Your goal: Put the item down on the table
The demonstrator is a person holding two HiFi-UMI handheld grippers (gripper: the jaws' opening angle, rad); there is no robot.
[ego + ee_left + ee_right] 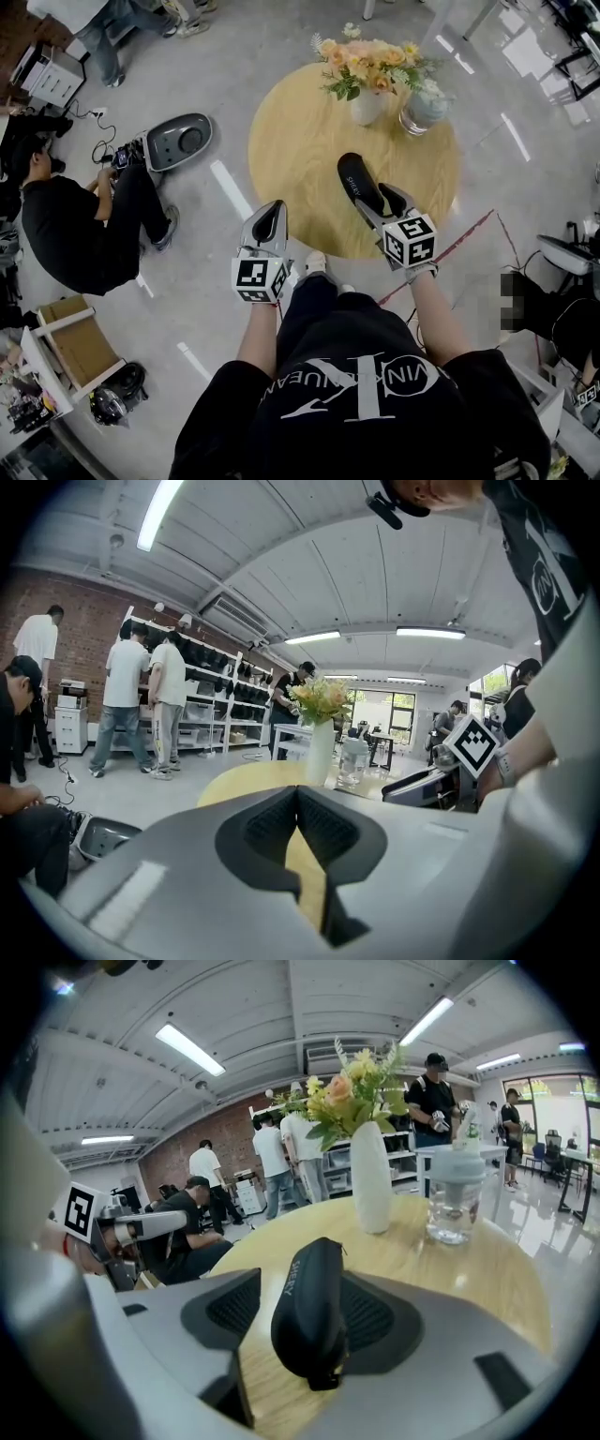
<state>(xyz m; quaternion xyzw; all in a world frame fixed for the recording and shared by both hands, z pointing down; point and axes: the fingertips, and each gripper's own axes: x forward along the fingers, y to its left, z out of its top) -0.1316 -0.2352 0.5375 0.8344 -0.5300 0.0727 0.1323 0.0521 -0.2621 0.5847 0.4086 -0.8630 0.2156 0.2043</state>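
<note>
At the table's [300,141] near right edge, your right gripper [382,204] bracketed the black case [359,181], a sliver of gap at one jaw leaving the pinch unsure, its long axis running ahead toward the vase [366,106], while your left gripper [271,212], jaws pressed together, hung off-table.

Person in black with two grey grippers
Black short-sleeved T-shirt [281,441] with white lettering, black trousers [319,314], pale shoes [316,263]; left gripper [272,217] and right gripper [380,202] have black ribbed pads [225,1312] and black-and-white marker cubes [260,279].
</note>
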